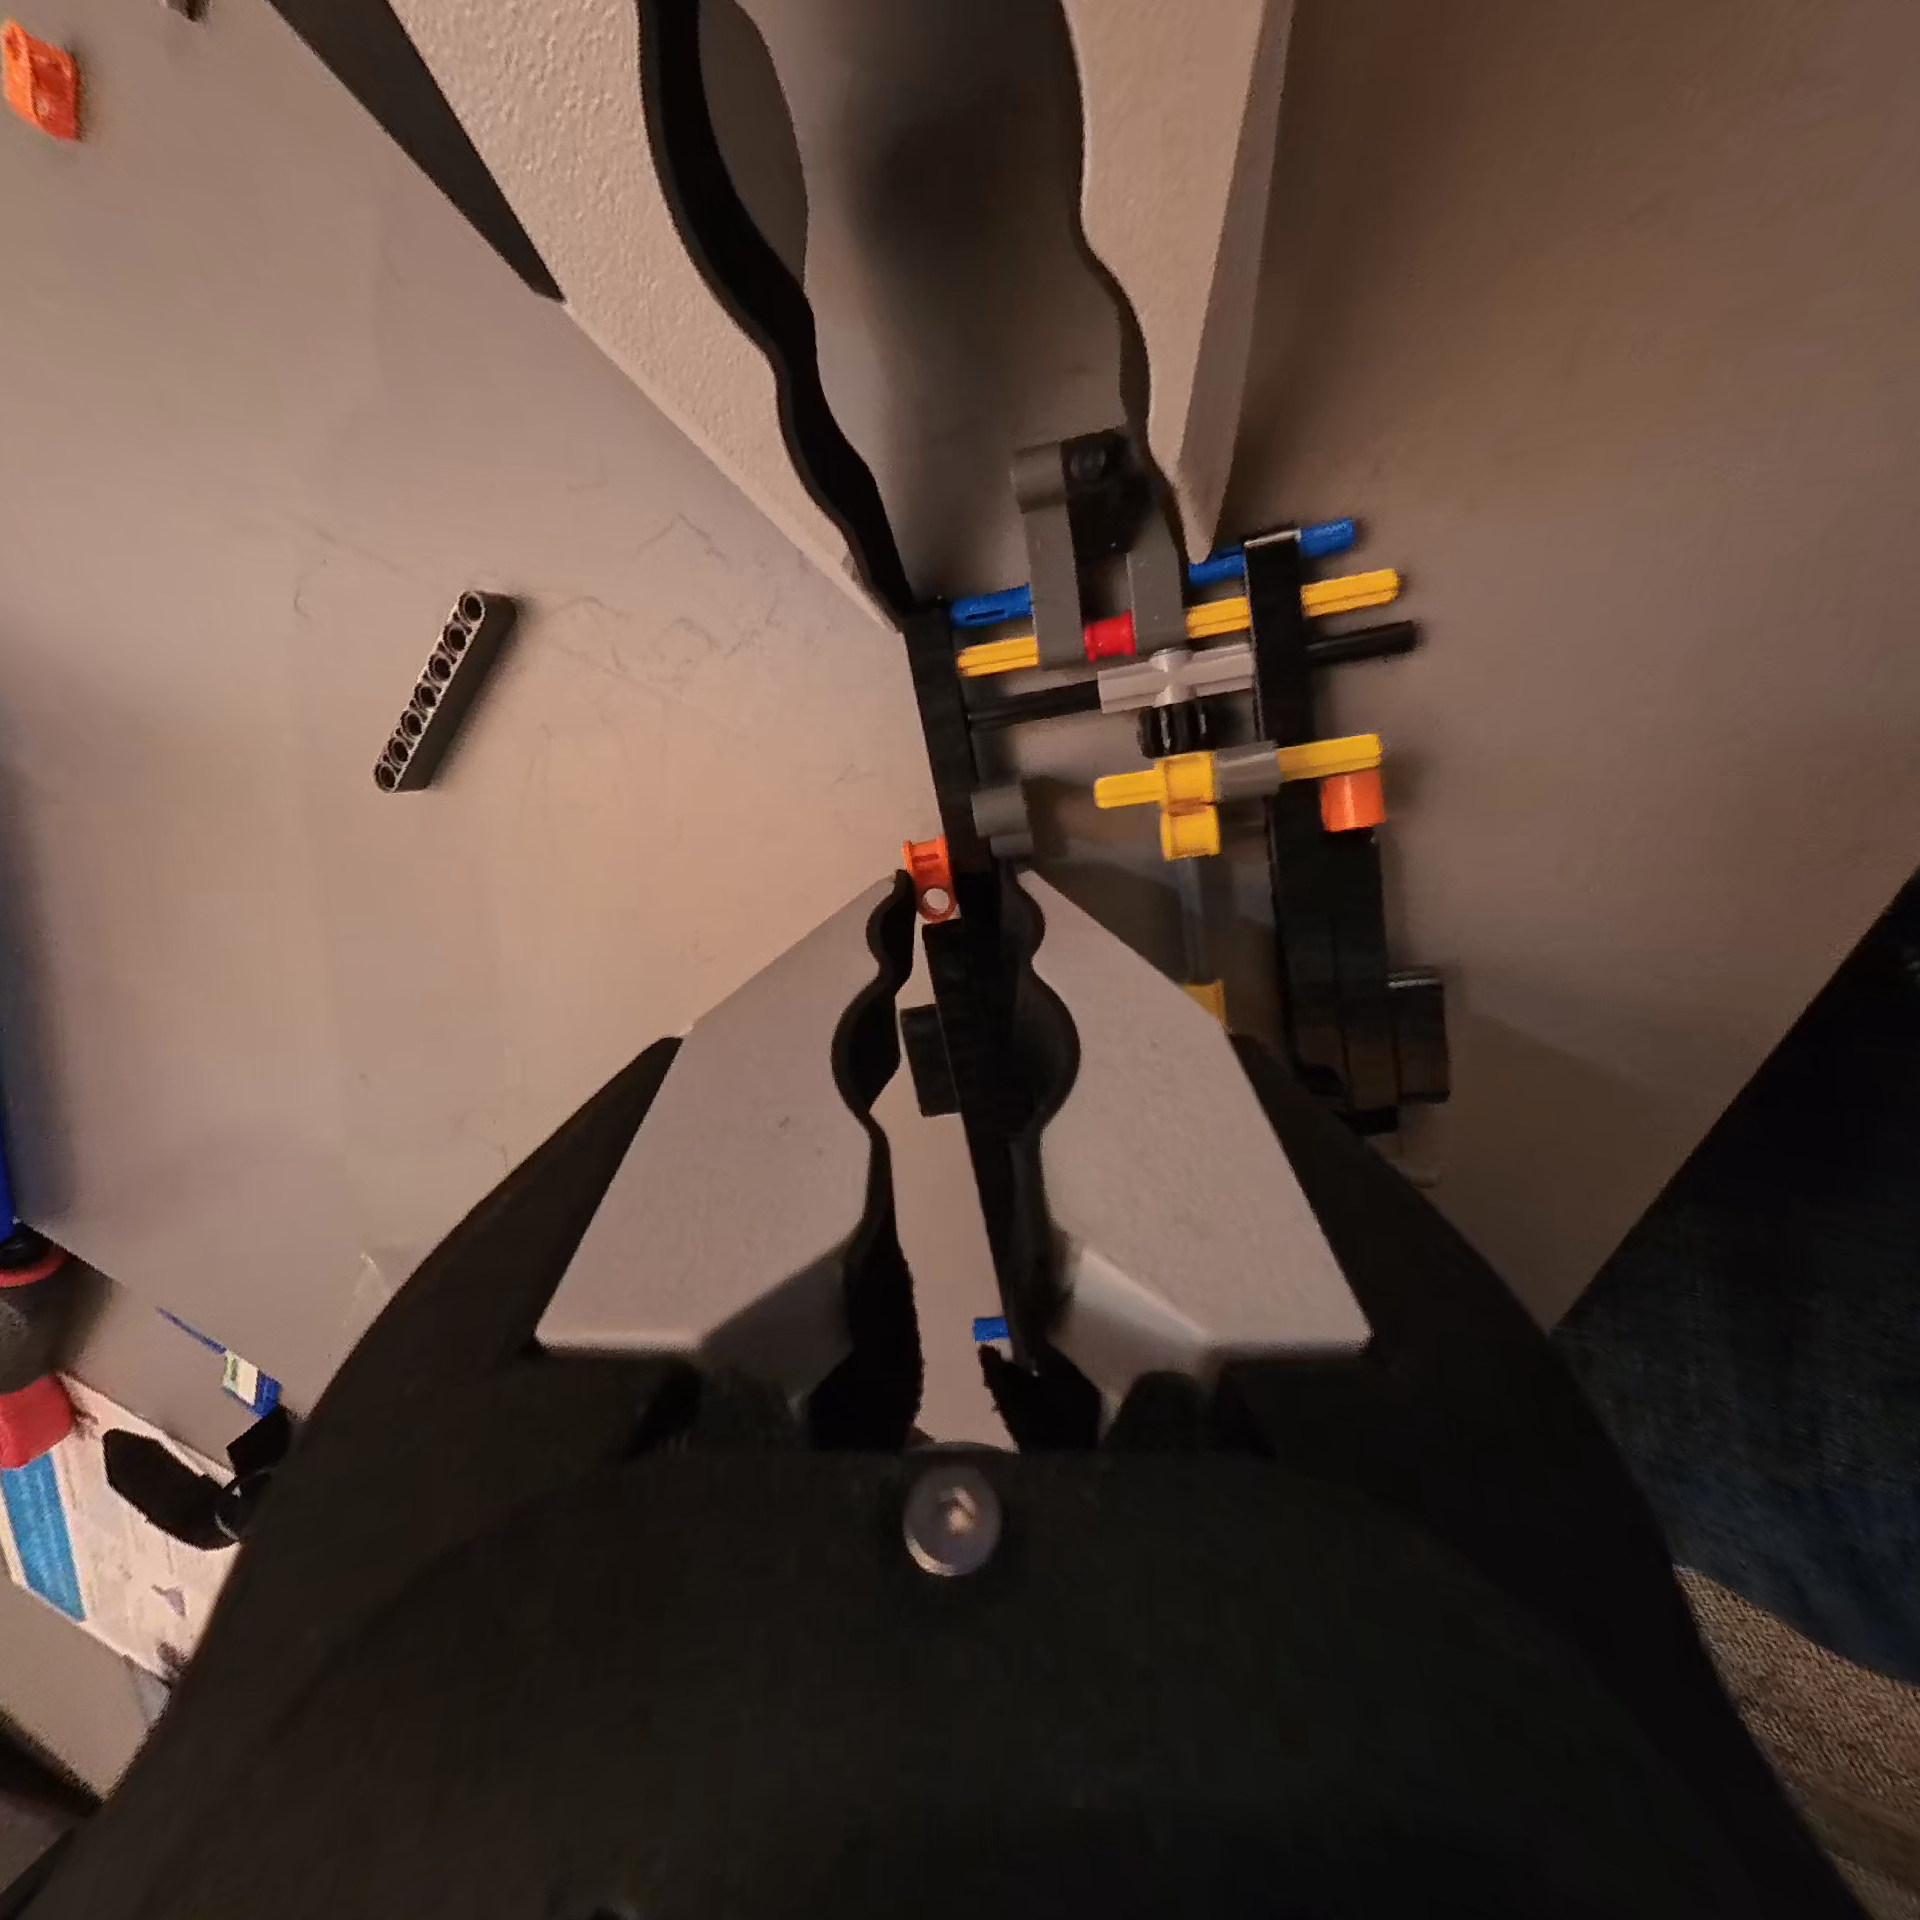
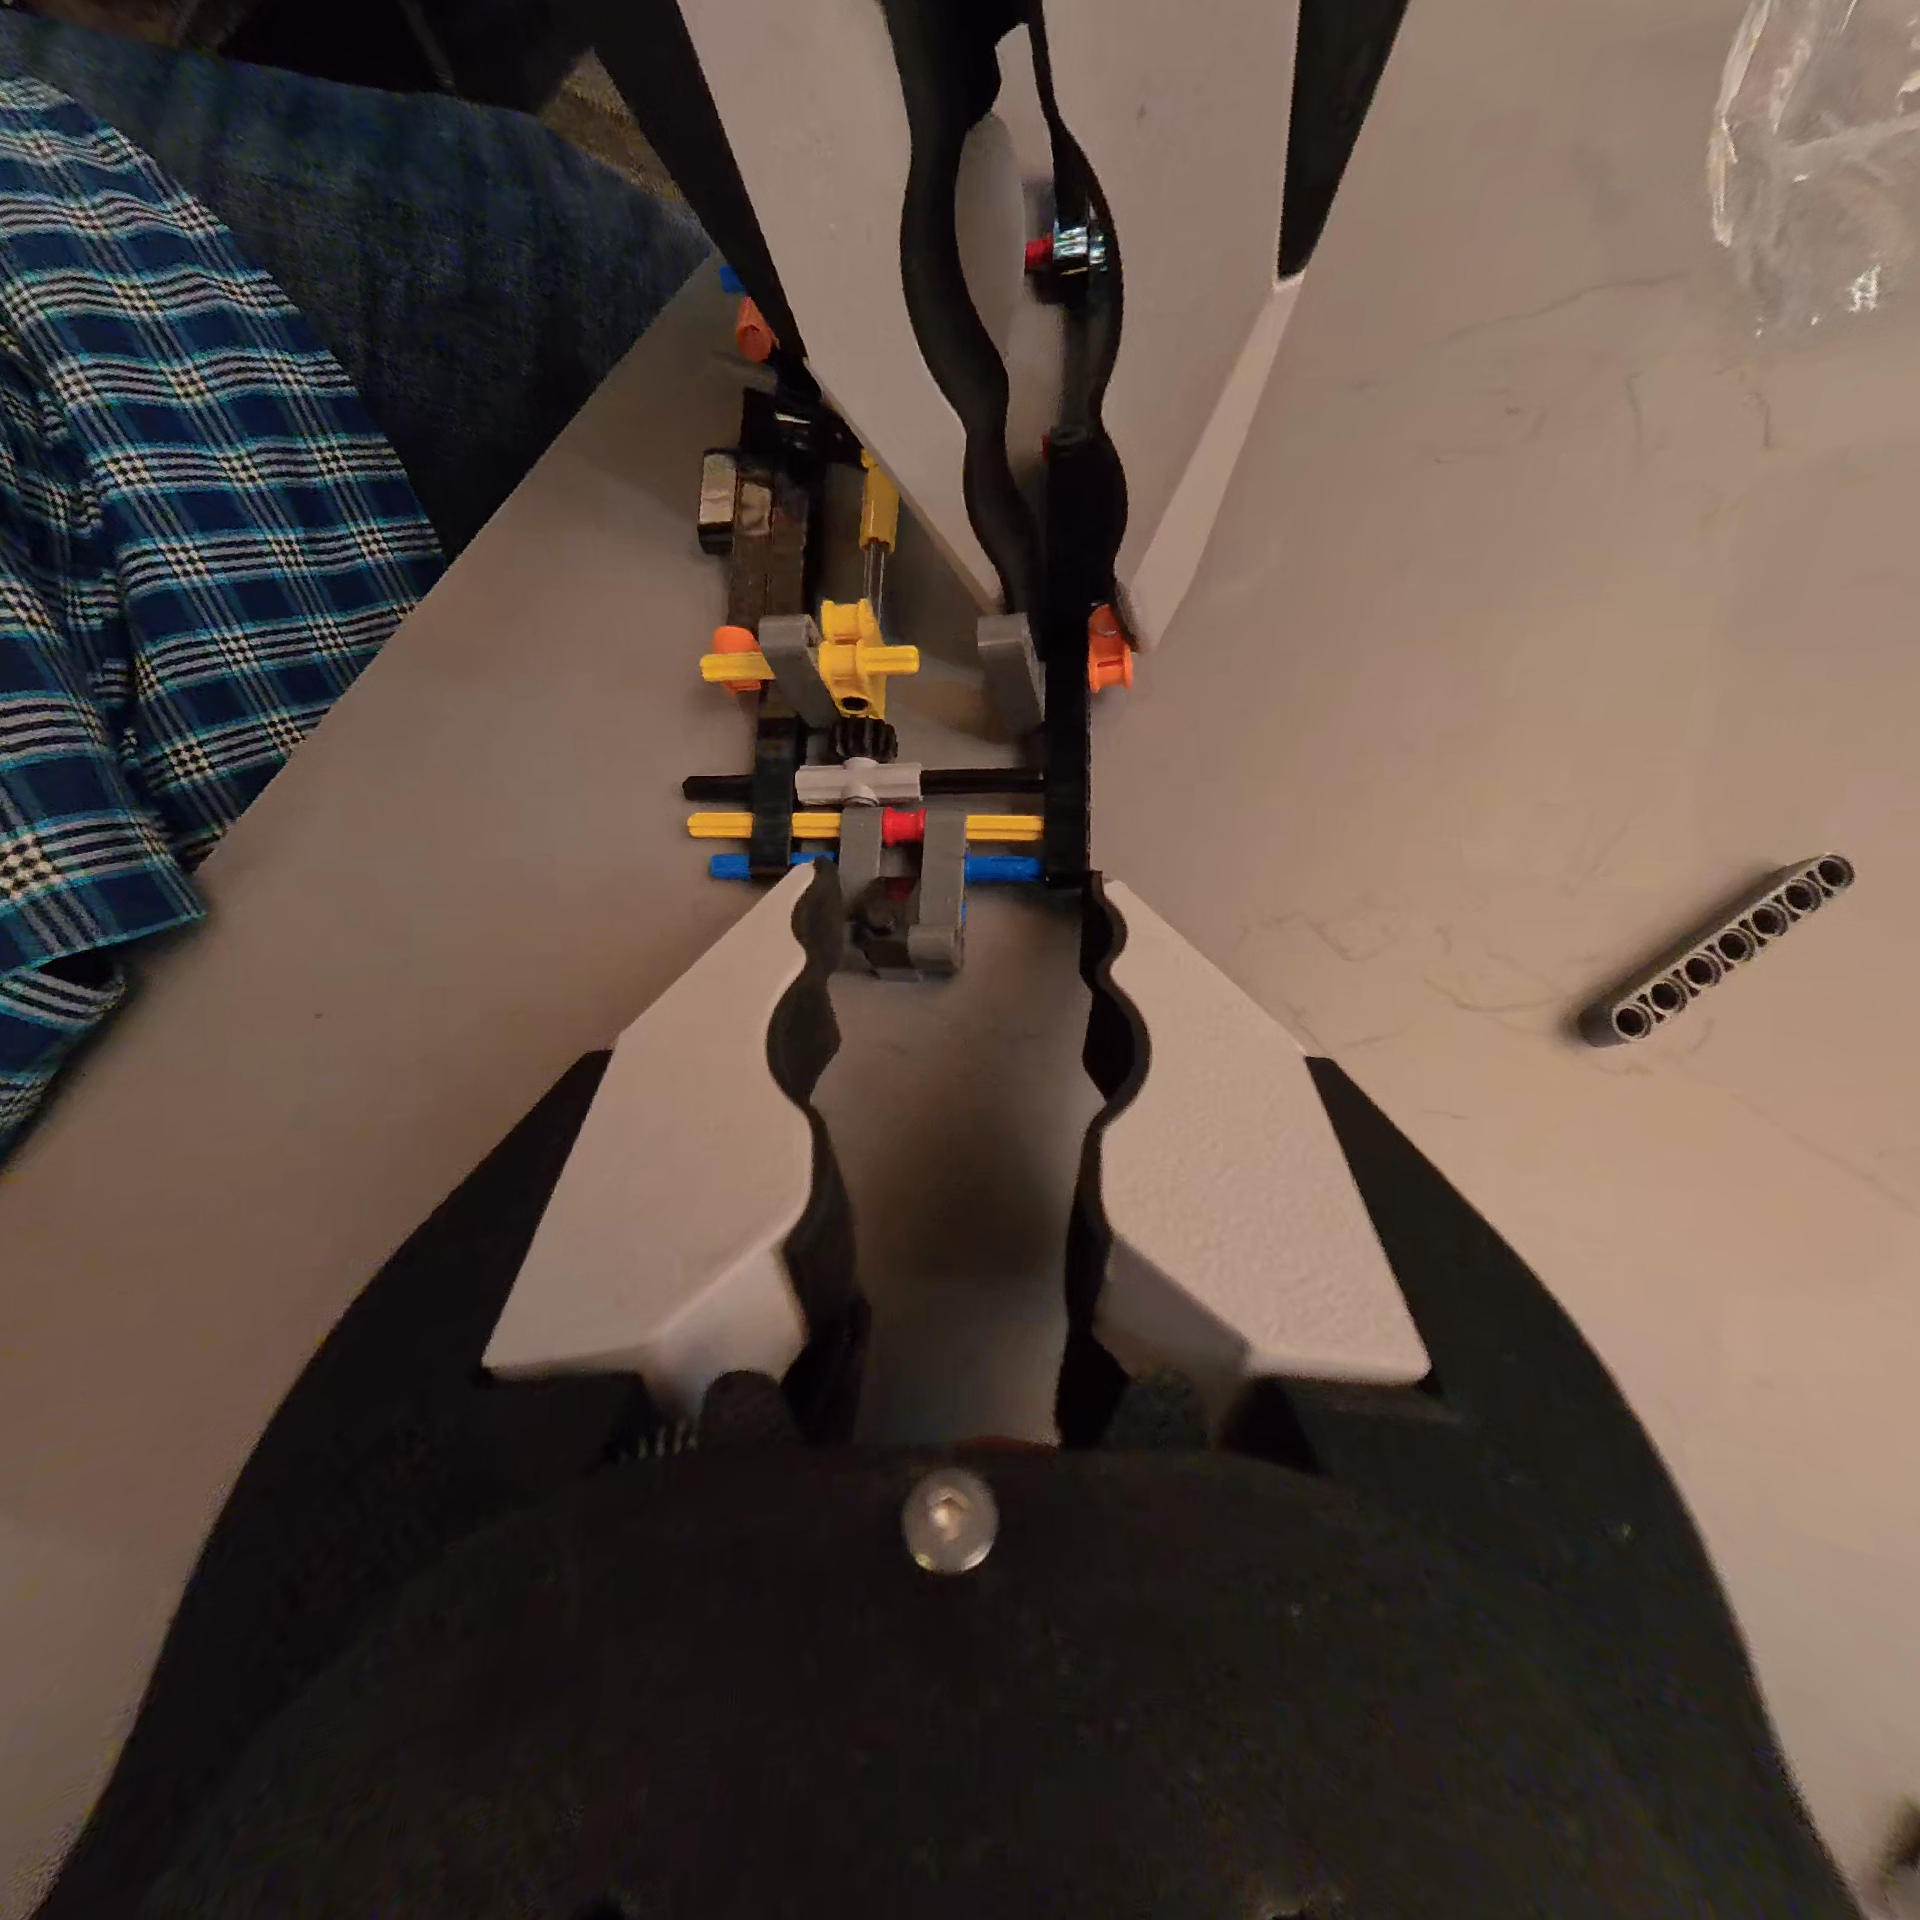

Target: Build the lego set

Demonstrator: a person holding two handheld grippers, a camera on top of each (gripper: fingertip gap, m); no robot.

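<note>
A part-built Lego assembly (image 1: 1174, 707) of black beams, yellow, blue and black axles, grey connectors and orange pins lies on the pale table (image 1: 312, 468). My left gripper (image 1: 961, 894) is shut on its long black side beam (image 1: 977, 997). My right gripper (image 2: 956, 888) is open, and its tips straddle the grey liftarm end (image 2: 904, 925) of the assembly (image 2: 862, 779). It reaches in from the top of the left wrist view (image 1: 1049, 577). The left gripper (image 2: 1039, 613) shows opposite in the right wrist view. A loose grey beam (image 1: 447, 691) lies apart, and it also shows in the right wrist view (image 2: 1720, 951).
An orange piece (image 1: 42, 94) lies at the far corner. A printed booklet (image 1: 62, 1507) and red parts sit at the lower left. A clear plastic bag (image 2: 1808, 156) lies at the top right. A person's plaid sleeve (image 2: 156, 468) is beyond the table edge (image 2: 416, 644). Spacing between my two grippers at the tips: around 5 cm. The orange piece (image 1: 42, 94) lies around 20 cm away from my right fingertips.
</note>
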